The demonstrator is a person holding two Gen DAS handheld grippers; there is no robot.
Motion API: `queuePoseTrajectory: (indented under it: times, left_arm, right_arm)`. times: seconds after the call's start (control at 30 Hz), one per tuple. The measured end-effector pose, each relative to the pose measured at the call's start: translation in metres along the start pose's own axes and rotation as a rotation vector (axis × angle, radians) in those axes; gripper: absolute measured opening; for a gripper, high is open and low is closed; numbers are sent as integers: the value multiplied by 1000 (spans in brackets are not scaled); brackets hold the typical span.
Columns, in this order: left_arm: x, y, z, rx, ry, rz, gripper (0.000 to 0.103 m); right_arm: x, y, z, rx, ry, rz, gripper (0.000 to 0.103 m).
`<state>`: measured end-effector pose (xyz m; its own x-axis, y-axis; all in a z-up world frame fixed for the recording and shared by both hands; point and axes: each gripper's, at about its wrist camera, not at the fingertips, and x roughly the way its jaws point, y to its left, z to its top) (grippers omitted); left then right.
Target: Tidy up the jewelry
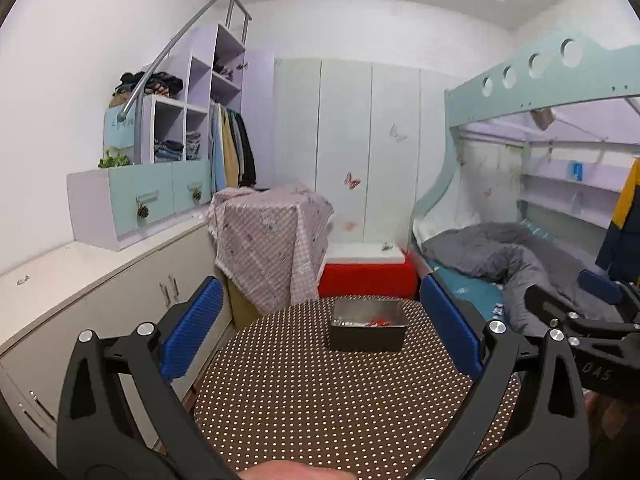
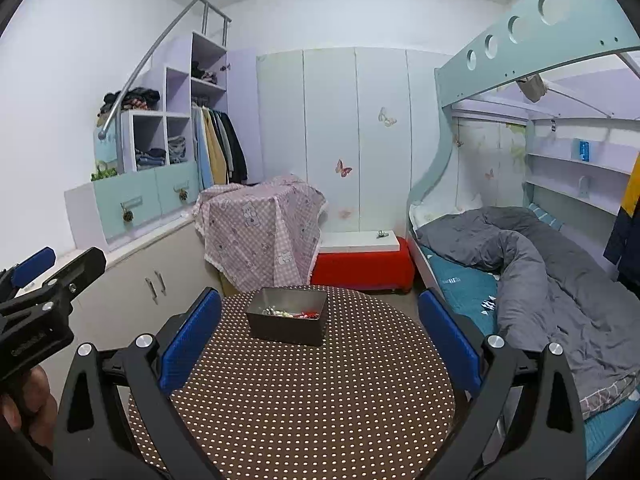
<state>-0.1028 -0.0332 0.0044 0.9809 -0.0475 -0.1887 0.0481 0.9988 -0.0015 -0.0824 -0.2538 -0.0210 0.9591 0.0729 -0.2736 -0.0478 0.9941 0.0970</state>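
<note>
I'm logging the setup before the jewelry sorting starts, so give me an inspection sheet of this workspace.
Surface: round table with a brown polka-dot cover, mostly bare.
Job's things: dark metal box standing toward the far side of the table, open on top; small mixed jewelry, silvery and red pieces, lies inside it.
Clutter: nothing seen on the table besides the box.
Grippers: left gripper open and empty, above the near table edge; right gripper open and empty, likewise short of the box.
Cables: nothing seen.
Surroundings: bunk bed with grey duvet on the right, cloth-covered furniture and a red bench behind the table, cabinets on the left.
</note>
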Motion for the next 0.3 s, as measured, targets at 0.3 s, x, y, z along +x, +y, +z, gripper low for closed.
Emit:
queuePoseTrajectory:
  times: [0.3]
  left_arm:
    - [-9,1,-4,20,-5,75,97]
  right_arm:
    - [-8,3,2,10,-21,7,95]
